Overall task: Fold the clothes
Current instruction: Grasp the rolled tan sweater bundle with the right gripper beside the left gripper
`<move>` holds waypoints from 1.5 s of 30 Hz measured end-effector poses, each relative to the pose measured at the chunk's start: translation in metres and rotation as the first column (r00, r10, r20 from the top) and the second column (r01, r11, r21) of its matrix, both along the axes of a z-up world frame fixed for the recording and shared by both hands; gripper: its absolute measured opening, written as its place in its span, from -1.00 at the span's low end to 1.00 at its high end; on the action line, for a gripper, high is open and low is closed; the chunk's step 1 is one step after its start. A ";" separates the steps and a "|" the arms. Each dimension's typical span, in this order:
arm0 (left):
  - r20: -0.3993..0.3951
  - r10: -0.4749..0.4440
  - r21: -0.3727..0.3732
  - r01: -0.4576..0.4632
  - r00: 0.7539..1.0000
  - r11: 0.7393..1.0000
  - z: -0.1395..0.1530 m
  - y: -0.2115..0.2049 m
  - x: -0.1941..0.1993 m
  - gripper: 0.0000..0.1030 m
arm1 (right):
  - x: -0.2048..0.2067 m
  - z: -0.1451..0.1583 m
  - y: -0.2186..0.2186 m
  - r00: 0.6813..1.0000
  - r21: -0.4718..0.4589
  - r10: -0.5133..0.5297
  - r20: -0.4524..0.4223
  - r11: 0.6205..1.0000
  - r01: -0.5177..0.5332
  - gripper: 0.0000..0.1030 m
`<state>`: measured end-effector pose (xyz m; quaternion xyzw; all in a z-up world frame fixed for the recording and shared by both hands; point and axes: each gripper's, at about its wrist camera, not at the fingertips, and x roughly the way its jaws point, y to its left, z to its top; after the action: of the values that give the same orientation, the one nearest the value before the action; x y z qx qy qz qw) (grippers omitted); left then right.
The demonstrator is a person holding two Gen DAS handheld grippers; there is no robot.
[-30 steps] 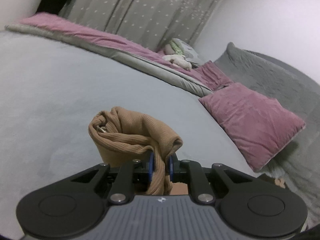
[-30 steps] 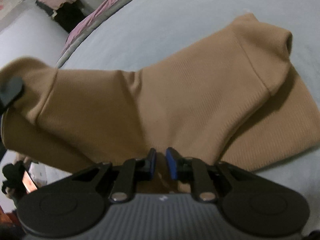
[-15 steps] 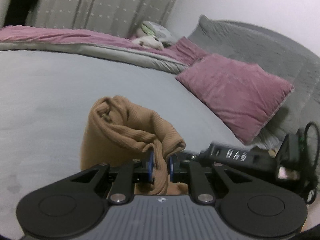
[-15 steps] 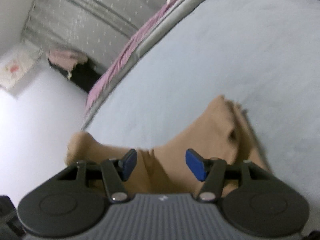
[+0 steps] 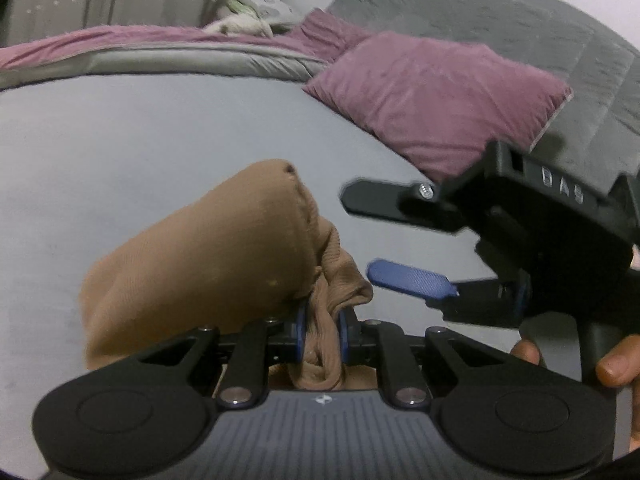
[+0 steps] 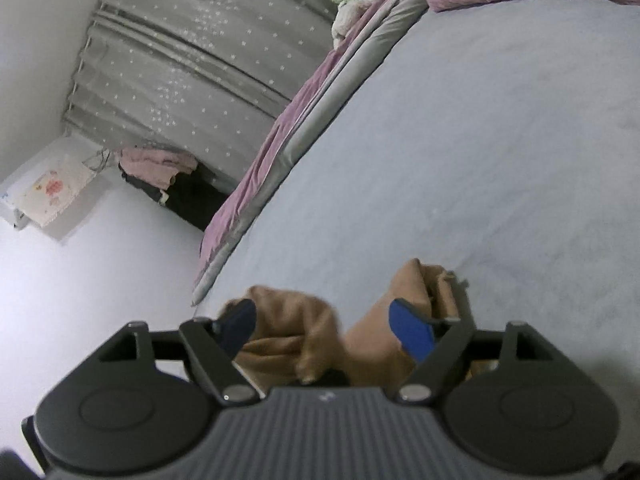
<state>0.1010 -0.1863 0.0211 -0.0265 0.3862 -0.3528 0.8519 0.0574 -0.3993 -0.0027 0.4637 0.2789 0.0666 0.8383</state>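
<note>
Tan garment bunched on the grey bedspread, mid-bed. Left gripper stays pinched on its gathered edge; right gripper has just let go, fingers spread, so this fold is laid down.

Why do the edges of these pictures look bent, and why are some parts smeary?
Both views use fisheye lenses, so the grey bed bulges and dark corners frame each picture. In the right wrist view, the tan garment near the open right gripper is motion-blurred; in the left wrist view it looks sharper, clamped in the left gripper.
</note>
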 end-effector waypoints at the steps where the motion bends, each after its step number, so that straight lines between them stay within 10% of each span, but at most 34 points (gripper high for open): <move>1: -0.003 -0.013 0.004 0.013 1.000 1.000 -0.003 -0.003 0.001 -0.69 | 0.001 -0.002 -0.001 1.000 -0.001 0.003 -0.002 1.000 -0.003 0.49; 16: 0.058 -0.185 -0.132 0.192 0.981 0.973 -0.005 0.023 -0.018 -0.43 | 0.003 -0.022 0.005 0.999 0.022 0.044 0.007 0.999 -0.044 0.51; 33: 0.186 0.063 -0.219 -0.021 0.980 0.976 -0.005 0.108 0.001 -0.55 | -0.009 -0.002 -0.002 0.994 -0.105 0.052 0.093 0.994 -0.042 0.43; 45: 0.167 0.098 -0.297 -0.044 0.981 0.954 -0.016 0.116 0.018 -0.55 | -0.010 0.018 0.058 0.965 -0.563 0.255 0.068 0.808 -0.174 0.67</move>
<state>0.1187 -0.0706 0.0047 -0.1337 0.2503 -0.3758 0.8822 0.0473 -0.3416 0.0151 0.1614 0.2773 0.1098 0.9407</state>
